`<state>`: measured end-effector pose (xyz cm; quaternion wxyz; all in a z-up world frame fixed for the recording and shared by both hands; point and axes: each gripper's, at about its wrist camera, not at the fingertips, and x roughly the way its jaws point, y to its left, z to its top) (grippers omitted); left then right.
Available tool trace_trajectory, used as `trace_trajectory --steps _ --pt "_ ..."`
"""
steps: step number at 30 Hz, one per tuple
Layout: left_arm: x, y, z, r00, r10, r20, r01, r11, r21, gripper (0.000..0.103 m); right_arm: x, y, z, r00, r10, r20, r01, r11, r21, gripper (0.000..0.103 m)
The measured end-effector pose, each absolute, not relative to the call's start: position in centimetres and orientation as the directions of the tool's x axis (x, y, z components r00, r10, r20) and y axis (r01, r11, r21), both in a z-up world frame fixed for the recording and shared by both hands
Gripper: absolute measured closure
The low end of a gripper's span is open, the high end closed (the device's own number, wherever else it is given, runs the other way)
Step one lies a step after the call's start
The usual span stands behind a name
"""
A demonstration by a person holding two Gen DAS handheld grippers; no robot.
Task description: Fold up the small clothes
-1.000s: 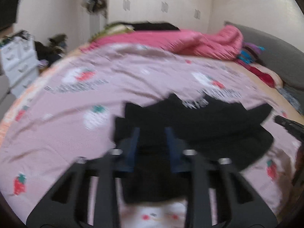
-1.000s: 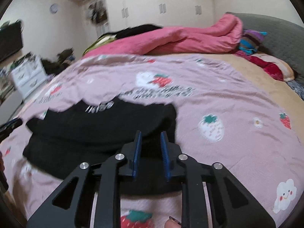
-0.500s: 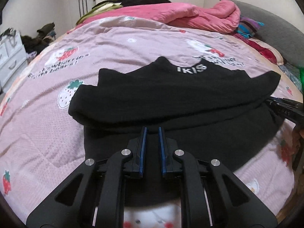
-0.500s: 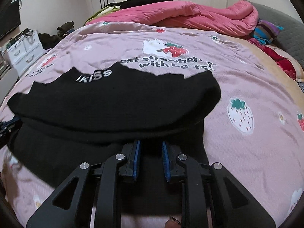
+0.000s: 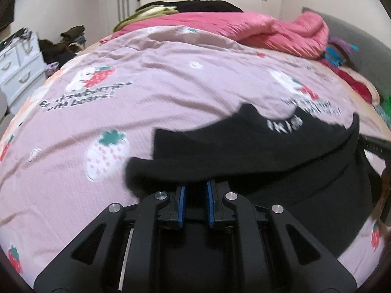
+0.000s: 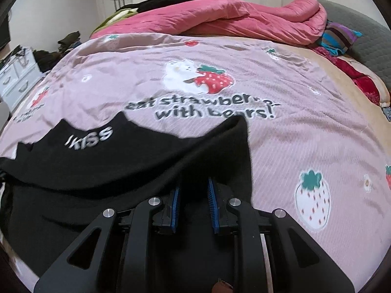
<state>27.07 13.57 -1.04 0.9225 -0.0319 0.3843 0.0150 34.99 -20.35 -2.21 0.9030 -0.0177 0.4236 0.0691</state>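
A black garment [image 5: 244,151] with white "IKISS" lettering lies on the pink strawberry-print bedsheet [image 5: 146,97], doubled over so an upper layer rests on a lower one. My left gripper [image 5: 195,186] is shut on the left part of the upper layer's near edge, and black cloth hides its fingertips. My right gripper [image 6: 193,185] is shut on the right part of the same garment [image 6: 122,161], whose fold drapes over its blue pads [image 6: 174,202]. The right gripper's black tip [image 5: 374,144] also shows at the garment's right corner in the left wrist view.
A pink quilt [image 6: 220,17] is heaped across the back of the bed, beside striped and red cloths [image 6: 339,36] and a grey headboard [image 6: 366,39]. White drawers [image 5: 19,70] and dark clothes piles stand off the bed's left side. White wardrobe doors line the far wall.
Both grippers have moved forward and lower over the bed, carrying the black cloth with them. The upper layer now reaches farther up the sheet, toward the printed lettering.
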Motion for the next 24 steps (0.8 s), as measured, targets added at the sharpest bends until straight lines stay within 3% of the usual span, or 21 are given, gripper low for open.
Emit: trace_trajectory --steps 8,12,15,18,21,24 --pt "27.5 16.6 1.4 0.747 -0.019 -0.664 -0.089 0.988 -0.129 0.095 37.5 -21.9 -2.0 0.643 0.041 -0.765 -0.062 0.998 0.002 0.085" --pt "27.5 17.3 2.5 0.771 0.003 -0.637 -0.114 0.984 -0.133 0.073 37.4 -22.4 -1.9 0.643 0.042 -0.765 -0.057 0.998 0.007 0.084" --pt "27.2 18.6 3.2 0.785 0.009 -0.620 -0.142 0.976 -0.166 0.064 37.1 -23.0 -1.8 0.641 0.055 -0.765 -0.056 0.998 0.025 0.083" --pt "26.9 20.3 3.9 0.797 0.031 -0.604 -0.182 0.965 -0.190 0.050 36.8 -23.6 -1.8 0.627 0.107 -0.771 -0.075 0.994 0.077 0.066" --pt "26.8 22.0 4.1 0.794 0.030 -0.607 -0.213 0.949 -0.232 0.047 36.4 -23.7 -1.4 0.634 0.105 -0.766 -0.083 0.994 0.068 0.062" --pt "26.6 23.1 4.1 0.792 0.030 -0.609 -0.238 0.935 -0.264 0.044 35.9 -24.0 -1.1 0.646 0.122 -0.754 -0.094 0.992 0.079 0.051"
